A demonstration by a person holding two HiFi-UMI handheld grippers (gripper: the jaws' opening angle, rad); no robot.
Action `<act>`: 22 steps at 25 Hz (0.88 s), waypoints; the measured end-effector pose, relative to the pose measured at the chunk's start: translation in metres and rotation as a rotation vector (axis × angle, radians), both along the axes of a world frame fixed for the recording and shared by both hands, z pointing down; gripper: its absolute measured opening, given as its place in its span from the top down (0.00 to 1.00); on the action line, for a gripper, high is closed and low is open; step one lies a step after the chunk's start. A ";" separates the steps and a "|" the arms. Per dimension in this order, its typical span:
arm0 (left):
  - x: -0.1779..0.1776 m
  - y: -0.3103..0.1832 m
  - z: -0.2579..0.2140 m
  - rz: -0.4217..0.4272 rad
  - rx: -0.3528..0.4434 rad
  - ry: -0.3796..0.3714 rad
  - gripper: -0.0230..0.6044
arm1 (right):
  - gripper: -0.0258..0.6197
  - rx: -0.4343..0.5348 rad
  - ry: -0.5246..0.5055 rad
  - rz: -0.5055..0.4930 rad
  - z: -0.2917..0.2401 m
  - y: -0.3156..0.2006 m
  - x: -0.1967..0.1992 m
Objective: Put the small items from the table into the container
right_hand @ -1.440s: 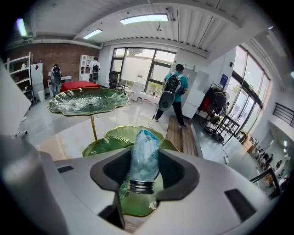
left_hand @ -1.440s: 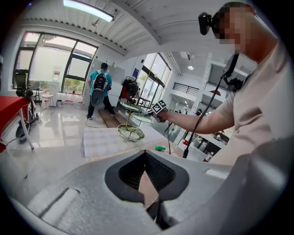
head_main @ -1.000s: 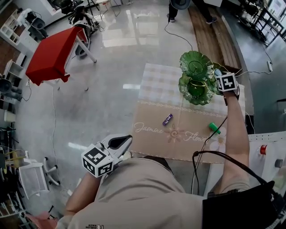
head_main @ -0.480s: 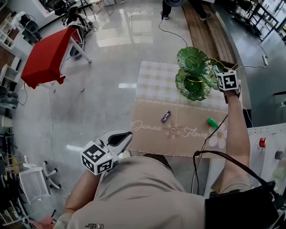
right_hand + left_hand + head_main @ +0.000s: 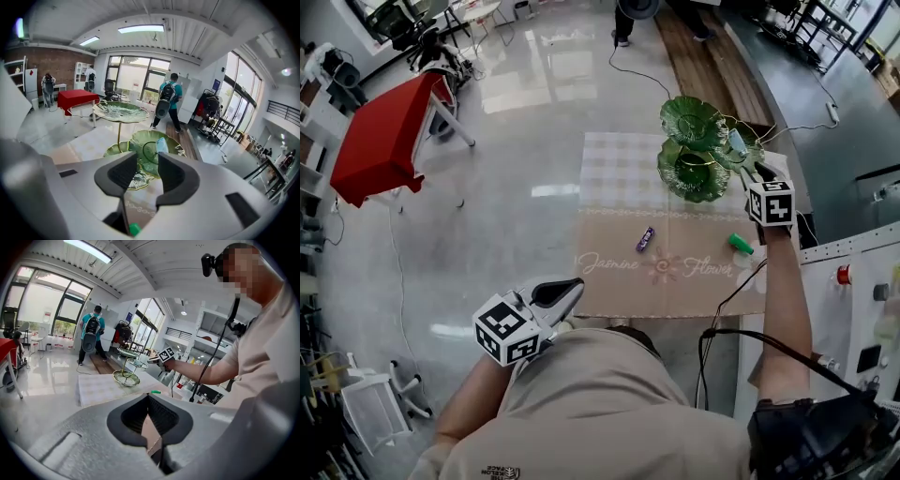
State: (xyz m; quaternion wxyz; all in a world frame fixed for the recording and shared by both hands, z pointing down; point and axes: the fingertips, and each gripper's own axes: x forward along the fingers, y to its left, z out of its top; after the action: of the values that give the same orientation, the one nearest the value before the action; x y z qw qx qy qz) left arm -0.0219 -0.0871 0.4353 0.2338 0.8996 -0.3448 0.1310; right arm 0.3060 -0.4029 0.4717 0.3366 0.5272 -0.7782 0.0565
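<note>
A green glass tiered stand [image 5: 695, 172] rises at the far right of the table [image 5: 619, 169]. A small pale blue item [image 5: 736, 142] lies on its right-hand plate, also seen on that plate [image 5: 161, 144] in the right gripper view. A purple item [image 5: 646, 239] and a green item [image 5: 741, 244] lie on the cloth. My right gripper [image 5: 757, 172] hovers just near of the stand, above the green item [image 5: 134, 229]; its jaws are closing with nothing between them. My left gripper [image 5: 569, 290] hangs off the table's near left edge, shut and empty.
A red-covered table [image 5: 380, 136] stands on the glossy floor at far left. A person [image 5: 637, 9] stands beyond the table, with a cable [image 5: 642, 70] trailing along the floor. A white cabinet with a red button [image 5: 841, 275] flanks the table's right side.
My right gripper has drawn back from the stand's right-hand plate toward me, and the pale blue item stays lying on that plate. The left gripper has barely shifted.
</note>
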 end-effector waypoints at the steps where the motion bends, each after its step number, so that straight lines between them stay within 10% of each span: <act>1: -0.001 0.003 -0.001 0.013 0.002 0.003 0.95 | 0.75 0.006 -0.009 0.004 -0.001 0.014 -0.004; 8: -0.014 0.027 -0.003 0.082 0.001 0.036 0.95 | 0.91 0.009 -0.132 0.037 0.009 0.124 -0.045; 22: -0.052 0.081 0.003 0.210 -0.010 0.062 0.95 | 0.93 -0.074 -0.283 0.016 0.037 0.311 -0.174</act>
State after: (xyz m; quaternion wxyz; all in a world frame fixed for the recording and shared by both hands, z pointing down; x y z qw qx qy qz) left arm -0.0738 -0.0063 0.4381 0.2335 0.9333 -0.2407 0.1286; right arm 0.1322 -0.0916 0.5084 0.2423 0.5072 -0.8111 0.1617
